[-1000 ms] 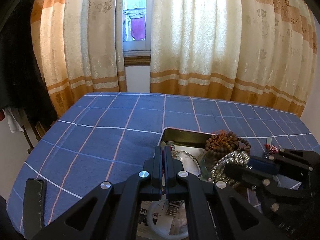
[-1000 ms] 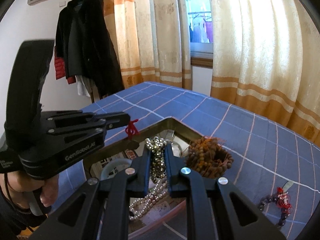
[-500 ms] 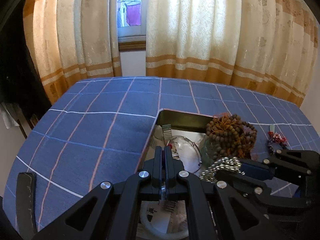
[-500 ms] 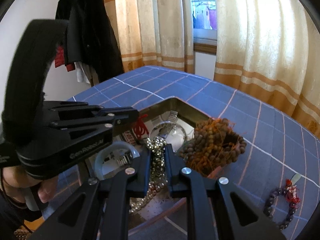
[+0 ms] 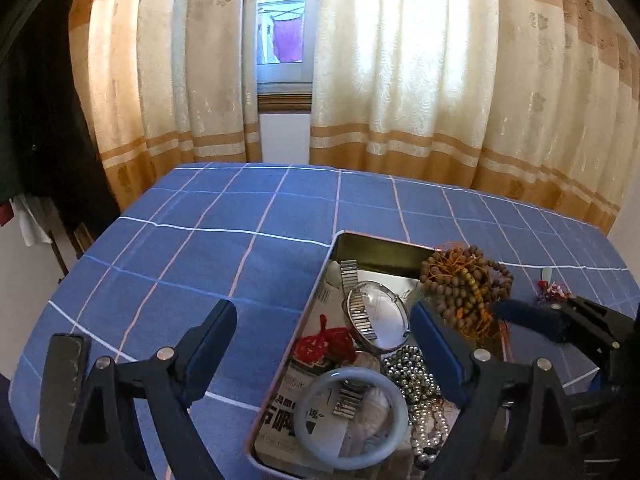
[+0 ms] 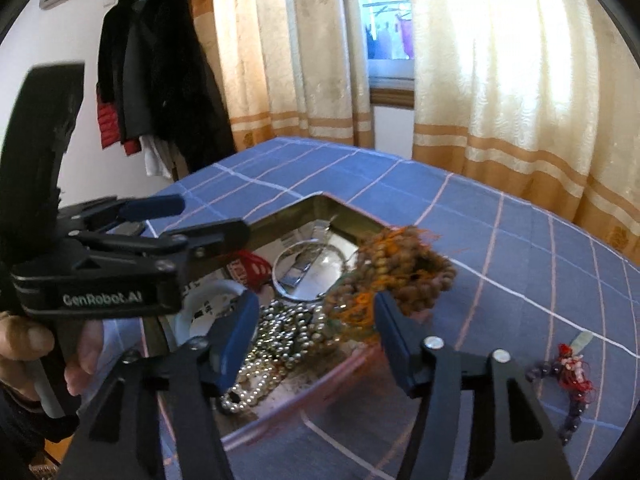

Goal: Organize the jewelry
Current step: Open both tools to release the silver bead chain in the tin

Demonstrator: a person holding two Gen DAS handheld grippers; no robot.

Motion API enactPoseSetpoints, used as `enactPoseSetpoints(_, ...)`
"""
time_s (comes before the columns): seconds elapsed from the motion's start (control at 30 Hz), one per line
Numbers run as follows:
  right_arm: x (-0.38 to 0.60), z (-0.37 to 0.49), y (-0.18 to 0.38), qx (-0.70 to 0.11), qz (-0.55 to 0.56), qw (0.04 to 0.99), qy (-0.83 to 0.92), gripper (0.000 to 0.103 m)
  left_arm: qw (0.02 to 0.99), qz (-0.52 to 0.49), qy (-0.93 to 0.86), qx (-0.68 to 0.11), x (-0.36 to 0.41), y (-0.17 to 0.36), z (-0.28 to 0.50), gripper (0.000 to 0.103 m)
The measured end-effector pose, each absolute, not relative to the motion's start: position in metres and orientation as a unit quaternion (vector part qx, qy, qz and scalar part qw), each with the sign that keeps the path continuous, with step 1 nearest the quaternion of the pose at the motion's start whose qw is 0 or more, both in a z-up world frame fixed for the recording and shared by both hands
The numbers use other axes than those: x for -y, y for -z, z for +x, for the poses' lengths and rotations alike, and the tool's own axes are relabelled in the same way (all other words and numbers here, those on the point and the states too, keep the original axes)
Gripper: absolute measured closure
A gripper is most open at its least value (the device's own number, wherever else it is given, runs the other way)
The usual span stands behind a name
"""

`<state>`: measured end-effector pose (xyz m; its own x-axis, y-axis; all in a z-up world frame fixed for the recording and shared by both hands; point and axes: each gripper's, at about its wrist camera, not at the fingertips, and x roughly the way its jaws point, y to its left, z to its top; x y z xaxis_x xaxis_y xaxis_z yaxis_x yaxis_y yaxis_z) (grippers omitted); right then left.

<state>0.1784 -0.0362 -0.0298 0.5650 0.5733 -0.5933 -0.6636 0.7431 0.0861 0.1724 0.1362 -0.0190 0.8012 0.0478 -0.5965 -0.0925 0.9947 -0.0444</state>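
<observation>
An open metal tin point(image 5: 319, 286) point(image 6: 280, 216) holds the jewelry: a red knotted charm point(image 5: 328, 344), a pale jade bangle point(image 5: 352, 416), a metal watch band point(image 5: 360, 316) and a silver bead strand point(image 5: 412, 372) point(image 6: 280, 332). A brown wooden bead string point(image 5: 464, 284) point(image 6: 400, 276) is heaped on the tin's right rim. My left gripper point(image 5: 324, 336) point(image 6: 208, 216) hangs over the tin's left side, jaws opening, with nothing pinched. My right gripper point(image 6: 314, 332) point(image 5: 552, 320) is also opening, and the silver strand lies loose in the tin below it.
A dark bead bracelet with a red tassel point(image 6: 572, 376) point(image 5: 554, 290) lies on the blue checked cloth point(image 5: 200, 248) right of the tin. Curtains and a window stand behind the table. Coats point(image 6: 160, 80) hang at the left. A person's hand point(image 6: 24, 344) holds the left gripper.
Both grippers went from shut to wide open. The left let go of the red charm and the right let go of the silver bead strand; both now lie in the tin.
</observation>
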Motion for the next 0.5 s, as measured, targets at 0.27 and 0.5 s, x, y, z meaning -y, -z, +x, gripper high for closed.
enactPoseSetpoints(0.27,0.089,0.183,0.013,-0.291,-0.077,0.908,-0.291,0.036,0.957,-0.021,-0.027,-0.289,-0.099,0.002,0.169,0.014)
enactPoseSetpoints(0.5,0.179,0.218,0.018,-0.322,-0.040,0.927,-0.190,0.036,0.958,-0.010,0.015,-0.285,-0.040,-0.002,0.179,0.014)
